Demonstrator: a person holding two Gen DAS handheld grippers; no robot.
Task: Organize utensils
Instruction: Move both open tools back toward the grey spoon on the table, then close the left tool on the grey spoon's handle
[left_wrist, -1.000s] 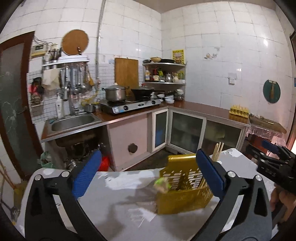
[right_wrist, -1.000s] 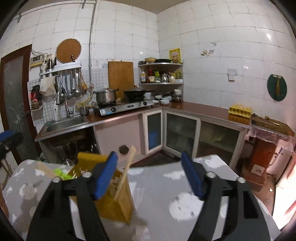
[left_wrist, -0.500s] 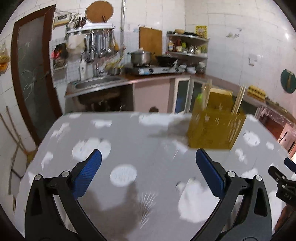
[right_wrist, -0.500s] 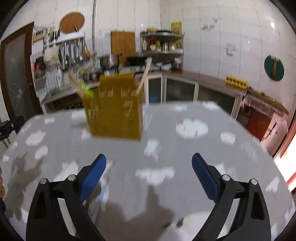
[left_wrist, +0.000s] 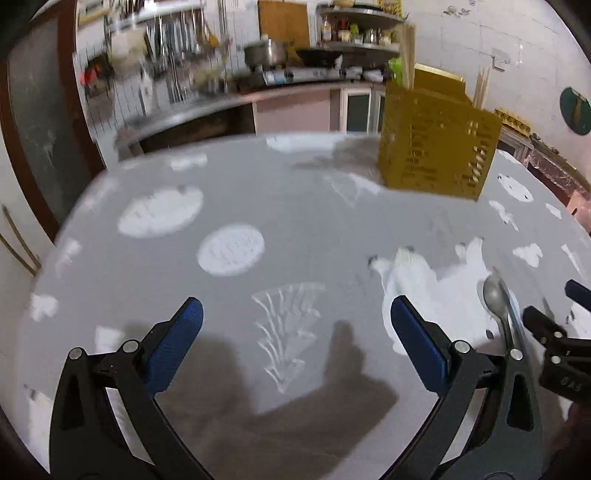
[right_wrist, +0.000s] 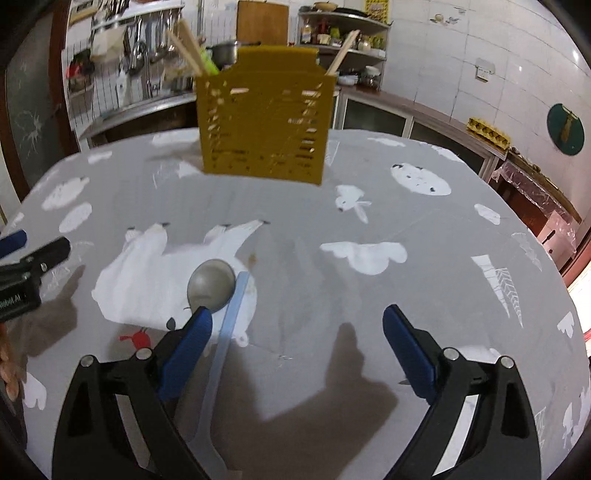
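Both jaws spread wide, nothing held: left hand-held gripper (left_wrist: 295, 332) and right hand-held gripper (right_wrist: 297, 334) hover over the surface (right_wrist: 424, 295) (grey cloth, white animal print). Metal spoon (right_wrist: 211, 285) lies flat beside a pale blue straw-like stick (right_wrist: 229, 325), touching or nearly so, just ahead of the right gripper's left finger. Yellow slotted utensil basket (right_wrist: 264, 122) stands upright at the far side, chopsticks (right_wrist: 186, 48) poking out. Open cloth between spoon and basket.
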